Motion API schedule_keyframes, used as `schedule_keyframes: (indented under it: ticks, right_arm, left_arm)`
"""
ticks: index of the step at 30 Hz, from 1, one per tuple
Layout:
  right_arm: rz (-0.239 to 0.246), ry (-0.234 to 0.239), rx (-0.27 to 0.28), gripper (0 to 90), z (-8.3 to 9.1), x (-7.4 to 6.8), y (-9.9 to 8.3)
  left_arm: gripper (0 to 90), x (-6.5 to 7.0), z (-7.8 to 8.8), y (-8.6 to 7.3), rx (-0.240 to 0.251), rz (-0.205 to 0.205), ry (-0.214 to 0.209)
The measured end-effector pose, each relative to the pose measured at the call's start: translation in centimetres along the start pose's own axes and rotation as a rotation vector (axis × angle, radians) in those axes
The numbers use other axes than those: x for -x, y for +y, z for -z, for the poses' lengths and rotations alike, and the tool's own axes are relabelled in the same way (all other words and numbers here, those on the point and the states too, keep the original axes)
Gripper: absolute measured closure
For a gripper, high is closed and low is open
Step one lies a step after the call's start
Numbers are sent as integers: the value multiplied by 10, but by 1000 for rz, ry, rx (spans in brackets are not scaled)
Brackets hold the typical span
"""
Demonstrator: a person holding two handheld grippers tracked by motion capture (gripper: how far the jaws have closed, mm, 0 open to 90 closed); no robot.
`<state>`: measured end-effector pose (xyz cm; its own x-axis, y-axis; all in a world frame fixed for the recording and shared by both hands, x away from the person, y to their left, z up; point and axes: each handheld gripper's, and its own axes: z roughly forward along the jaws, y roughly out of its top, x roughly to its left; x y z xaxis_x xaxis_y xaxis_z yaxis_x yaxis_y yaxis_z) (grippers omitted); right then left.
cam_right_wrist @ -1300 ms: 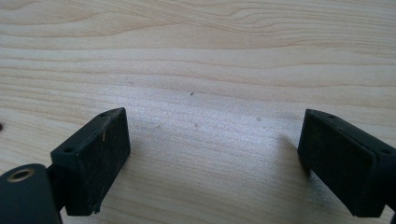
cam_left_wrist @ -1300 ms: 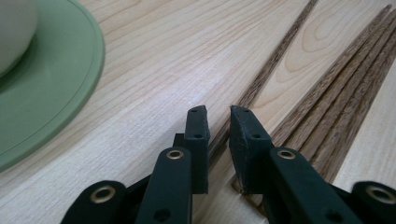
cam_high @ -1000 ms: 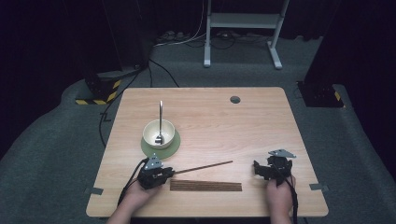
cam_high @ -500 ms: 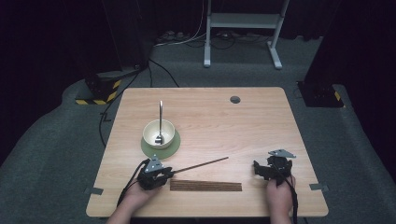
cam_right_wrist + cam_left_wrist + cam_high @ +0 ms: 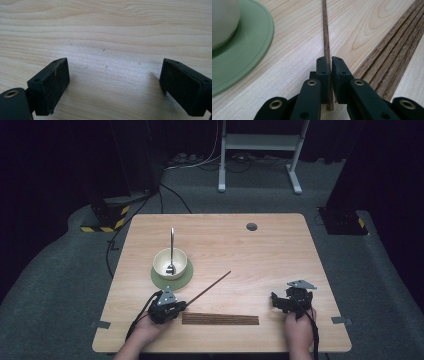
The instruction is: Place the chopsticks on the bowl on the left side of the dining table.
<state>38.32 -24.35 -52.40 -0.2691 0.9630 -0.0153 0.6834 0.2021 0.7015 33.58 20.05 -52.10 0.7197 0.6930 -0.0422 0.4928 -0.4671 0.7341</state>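
Your left gripper [image 5: 329,65] has just been closing, and its black jaws now pinch the near end of a thin dark-brown wooden chopstick [image 5: 326,37], which runs from the bottom centre of the left gripper view straight up to its top edge. In the high view the same left gripper [image 5: 181,306] sits at lower left, and the chopstick [image 5: 210,287] slants up and right from it across the pale wooden table [image 5: 280,250]. Judged from its look, the stick is light, stiff and smooth, likely to pivot or slip in a grip this close to its tip; a hold nearer the middle would steady it. Just right of the jaws lies a flat row of matching dark wooden chopsticks [image 5: 220,319], packed side by side near the bottom edge of the table. Up and left of the gripper stands a cream ceramic bowl [image 5: 170,263] with a metal spoon [image 5: 172,247] upright in it, on a round green plate [image 5: 182,279] whose rim [image 5: 249,50] fills the left of the left gripper view. Your right gripper [image 5: 285,303], at lower right, rests with jaws wide apart over bare wood, holding nothing [image 5: 113,82]. The centre and right of the table offer open room; the bowl and spoon are the nearest obstacles.
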Motion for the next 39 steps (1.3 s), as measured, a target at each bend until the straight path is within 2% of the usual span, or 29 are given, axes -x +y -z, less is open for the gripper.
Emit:
schedule_keyframes:
  ticks: [3,6,10,14,19,21,24,26,27,28,39]
  right_arm:
    - [4,-6,12,90,-1,0,0]
    - [4,-6,11,90,-1,0,0]
    - [1,-6,13,90,-1,0,0]
    - [2,-5,13,90,-1,-1,0]
    - [8,1,10,91,-1,-1,0]
    - [2,3,8,93,0,-1,0]
    - [0,3,8,95,0,-2,0]
    - [4,4,9,95,0,-1,0]
    - [5,8,0,95,0,-1,0]
    - [4,9,0,95,0,-1,0]
    - [12,8,9,95,0,-1,0]
  left_arm:
    - [840,-2,5,1,0,9,6]
    - [841,-4,12,2,27,33,9]
    - [842,-5,17,4,41,44,13]
    - [842,-4,19,2,30,47,19]
    - [843,-3,23,7,24,37,35]
    - [843,-2,28,11,16,23,60]
    - [843,-1,35,14,17,18,64]
    - [843,0,39,17,18,-9,72]
    - [843,0,40,17,19,-2,74]
    - [843,0,42,19,17,-13,77]
    - [843,-1,49,29,29,-26,70]
